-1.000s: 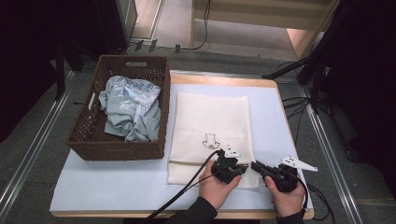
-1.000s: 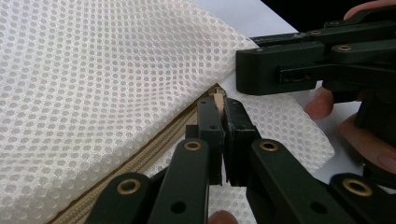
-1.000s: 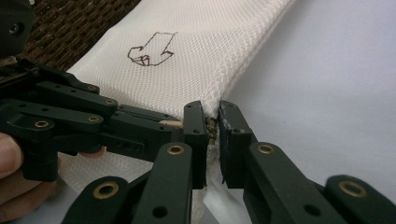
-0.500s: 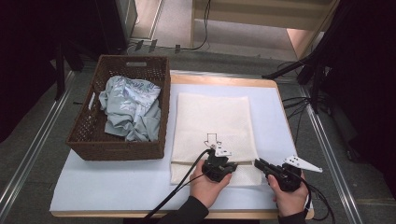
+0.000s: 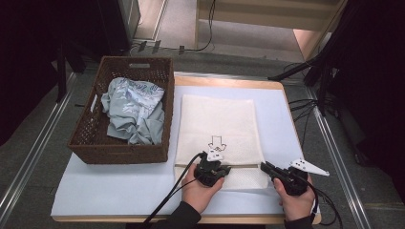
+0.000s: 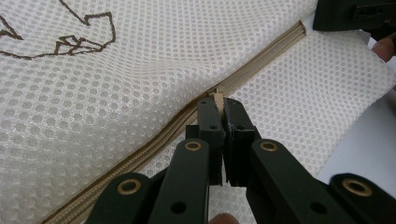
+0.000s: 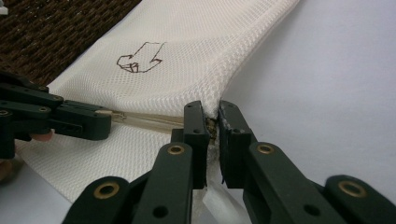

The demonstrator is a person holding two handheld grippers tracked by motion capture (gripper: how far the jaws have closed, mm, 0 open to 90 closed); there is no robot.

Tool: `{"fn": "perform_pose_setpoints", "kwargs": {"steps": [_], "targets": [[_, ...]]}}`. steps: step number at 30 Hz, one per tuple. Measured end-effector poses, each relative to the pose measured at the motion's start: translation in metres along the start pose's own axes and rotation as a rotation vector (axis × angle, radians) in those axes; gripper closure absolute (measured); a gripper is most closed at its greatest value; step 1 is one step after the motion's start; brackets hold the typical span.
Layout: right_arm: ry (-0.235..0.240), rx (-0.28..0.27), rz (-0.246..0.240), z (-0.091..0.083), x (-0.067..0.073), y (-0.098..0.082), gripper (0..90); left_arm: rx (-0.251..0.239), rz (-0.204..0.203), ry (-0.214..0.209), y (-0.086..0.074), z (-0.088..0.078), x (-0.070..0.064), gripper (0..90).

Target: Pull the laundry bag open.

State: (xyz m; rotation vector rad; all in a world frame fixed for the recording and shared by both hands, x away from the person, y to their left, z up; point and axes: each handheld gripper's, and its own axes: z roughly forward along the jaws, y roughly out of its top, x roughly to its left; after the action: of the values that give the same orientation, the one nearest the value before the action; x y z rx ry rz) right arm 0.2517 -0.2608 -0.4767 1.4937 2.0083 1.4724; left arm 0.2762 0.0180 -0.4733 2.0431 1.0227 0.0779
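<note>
Left gripper point(image 6: 219, 105) jaws clamped on zipper pull point(image 6: 217, 97); right gripper point(image 7: 212, 116) jaws clamped on mesh bag point(image 7: 187, 51) edge

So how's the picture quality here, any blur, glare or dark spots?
High view: table evenly lit, surroundings very dark, no glare. Left gripper view: mesh bag weave sharp, nearest jaw parts soft. Right gripper view: bag corner crisp, wicker basket behind it blurred.

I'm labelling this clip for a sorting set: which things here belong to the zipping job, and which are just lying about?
In the job:
- white mesh laundry bag
- its zipper pull, pinched by the left claw
- the bag's edge at the zipper end, pinched by the right claw

Lying about:
- brown wicker basket
- crumpled pale blue garment in the basket
</note>
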Motion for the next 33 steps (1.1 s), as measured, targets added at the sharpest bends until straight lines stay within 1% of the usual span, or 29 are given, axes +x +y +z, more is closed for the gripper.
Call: {"fn": "perform_pose_setpoints", "kwargs": {"steps": [1,2,3,4,5,6,7,8,9,10,11,12,15,17,18,19,22,23,26,27,31,33], "targets": [[-0.001,0.000,0.001,0.000,0.001,0.000,84.0,0.000,0.000,0.000,0.000,0.000,0.000,87.8],[0.001,-0.002,-0.001,0.000,0.001,0.001,84.0,0.000,0.006,0.020,-0.001,-0.002,0.001,87.7],[-0.018,-0.005,-0.002,0.000,0.002,0.001,84.0,-0.006,-0.002,0.009,-0.002,-0.004,0.003,87.8],[-0.015,-0.010,-0.006,-0.001,0.000,0.001,84.0,-0.001,-0.012,0.004,-0.003,-0.005,0.006,87.8],[-0.004,-0.010,0.002,-0.001,0.000,0.002,84.0,-0.006,-0.011,0.005,-0.004,-0.006,0.006,87.8],[-0.004,-0.004,0.002,-0.001,0.000,0.002,84.0,0.001,-0.002,0.009,-0.005,-0.008,0.007,87.8],[0.002,-0.001,-0.002,0.000,0.001,0.001,84.0,0.002,0.004,0.018,-0.005,-0.009,0.006,87.8],[-0.001,0.000,-0.007,0.000,0.002,0.001,84.1,0.002,0.004,0.018,-0.005,-0.009,0.006,87.8],[-0.001,0.000,-0.007,0.000,0.002,0.001,84.1,0.005,0.013,0.044,-0.006,-0.011,0.006,87.8],[-0.022,-0.009,-0.022,0.000,0.003,0.002,84.1,-0.004,0.002,0.042,-0.007,-0.015,0.011,87.8],[-0.022,-0.009,-0.022,0.000,0.003,0.002,84.1,-0.004,0.002,0.042,-0.007,-0.015,0.011,87.8],[-0.024,-0.014,-0.009,-0.002,0.000,0.004,84.0,-0.004,-0.018,0.053,-0.010,-0.020,0.018,87.8],[-0.028,-0.014,0.007,-0.003,-0.005,0.003,84.1,-0.003,-0.034,0.065,-0.017,-0.027,0.026,87.8],[-0.023,-0.013,0.007,-0.003,-0.006,0.003,84.1,-0.007,-0.031,0.061,-0.020,-0.032,0.029,87.8],[-0.020,-0.013,0.008,-0.002,-0.005,0.003,84.1,-0.010,-0.025,0.075,-0.021,-0.035,0.030,87.8],[-0.028,-0.011,0.001,-0.003,-0.003,0.003,84.1,-0.016,-0.021,0.082,-0.022,-0.038,0.031,87.8],[-0.030,-0.013,0.001,-0.003,-0.003,0.005,84.1,-0.027,-0.023,0.084,-0.026,-0.046,0.036,87.8],[-0.029,-0.012,-0.001,-0.003,-0.004,0.005,84.1,-0.025,-0.017,0.095,-0.027,-0.049,0.037,87.8],[-0.022,-0.007,0.012,-0.002,-0.006,0.004,84.0,-0.029,-0.014,0.085,-0.030,-0.053,0.039,87.8],[-0.017,-0.005,0.005,0.001,-0.005,0.003,84.1,-0.031,-0.006,0.099,-0.032,-0.056,0.039,87.8],[-0.010,0.001,-0.001,0.002,-0.001,0.004,84.1,-0.040,-0.019,0.094,-0.034,-0.060,0.042,87.7],[-0.007,0.004,-0.007,0.002,0.000,0.004,84.1,-0.043,-0.016,0.089,-0.034,-0.062,0.042,87.8]]}}
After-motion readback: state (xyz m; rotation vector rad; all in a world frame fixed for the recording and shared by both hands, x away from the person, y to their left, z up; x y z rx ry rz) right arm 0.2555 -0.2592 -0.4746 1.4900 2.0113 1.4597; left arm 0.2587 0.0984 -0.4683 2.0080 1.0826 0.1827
